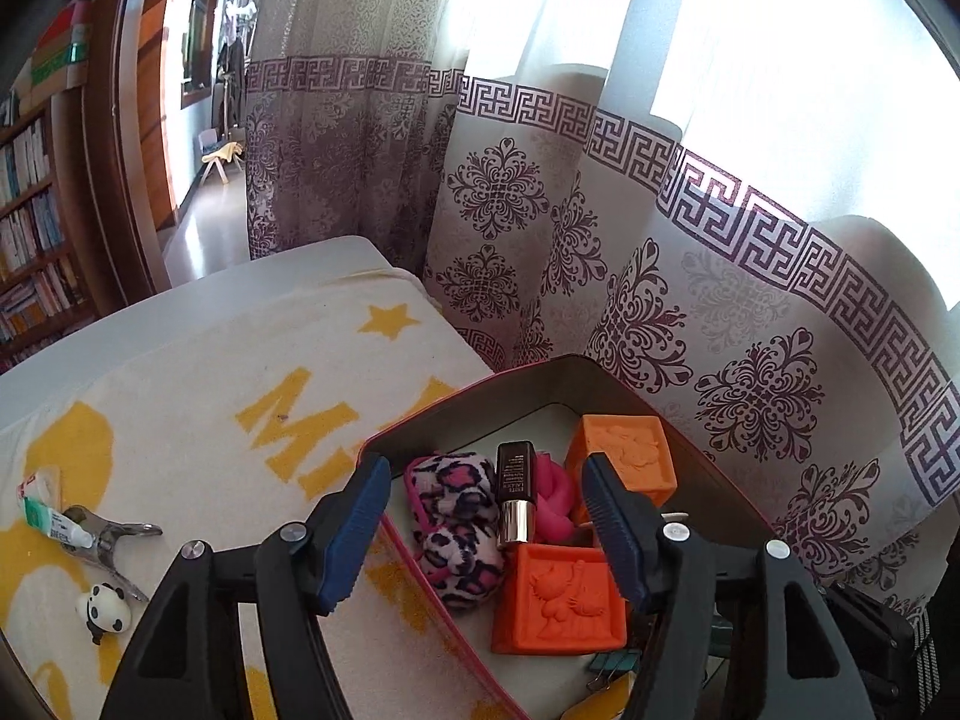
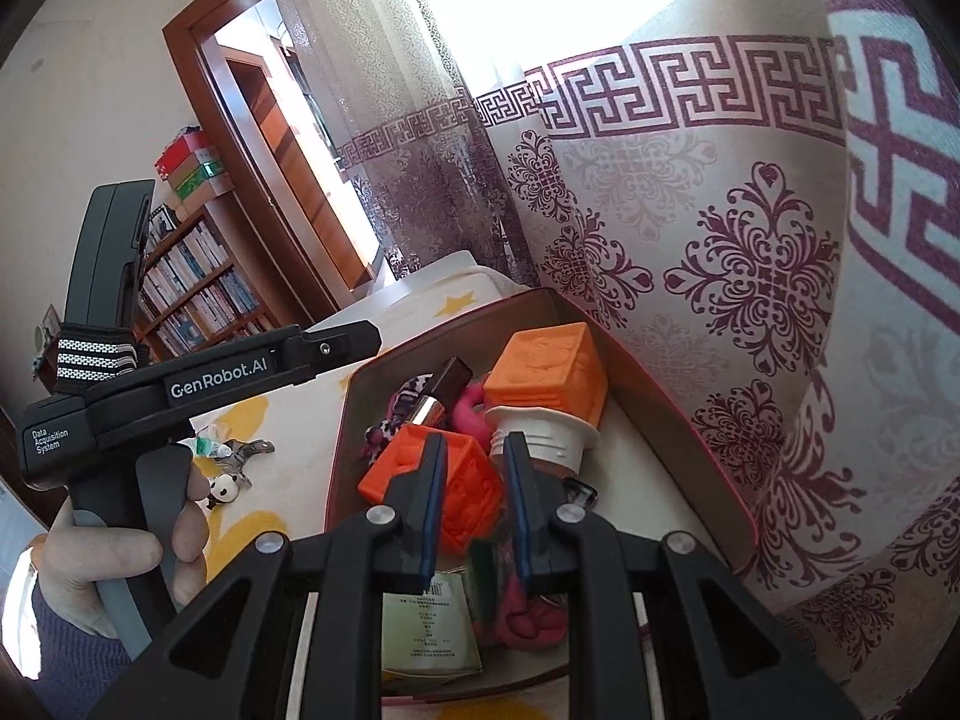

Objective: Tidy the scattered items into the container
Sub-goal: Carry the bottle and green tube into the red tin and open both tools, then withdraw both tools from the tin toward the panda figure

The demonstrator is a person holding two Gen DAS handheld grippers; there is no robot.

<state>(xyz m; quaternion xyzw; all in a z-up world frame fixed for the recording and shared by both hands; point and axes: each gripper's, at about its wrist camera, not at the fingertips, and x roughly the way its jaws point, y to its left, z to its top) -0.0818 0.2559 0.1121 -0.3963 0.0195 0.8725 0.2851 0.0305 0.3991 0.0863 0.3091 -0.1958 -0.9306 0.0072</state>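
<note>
A pink-rimmed container (image 1: 420,414) holds a leopard-print pouch (image 1: 456,534), a dark tube with a gold base (image 1: 515,492), a pink item (image 1: 555,498) and two orange cubes (image 1: 624,450) (image 1: 558,600). My left gripper (image 1: 485,462) hangs open above them with nothing between its pads. On the towel to the left lie a small tube (image 1: 45,510), a metal clip (image 1: 111,534) and a panda toy (image 1: 105,603). My right gripper (image 2: 474,441) is over the container (image 2: 354,432), its jaws narrow. A white-capped bottle (image 2: 540,426) stands at its right fingertip; whether it is gripped I cannot tell.
A yellow-and-white towel (image 1: 240,372) covers the table. Patterned curtains (image 1: 660,300) hang close behind the container. A bookshelf (image 1: 30,228) and doorway lie far left. A hand (image 2: 120,546) holds the left tool's black housing (image 2: 180,390). A binder clip (image 1: 612,663) and a paper packet (image 2: 429,630) lie in the container's near end.
</note>
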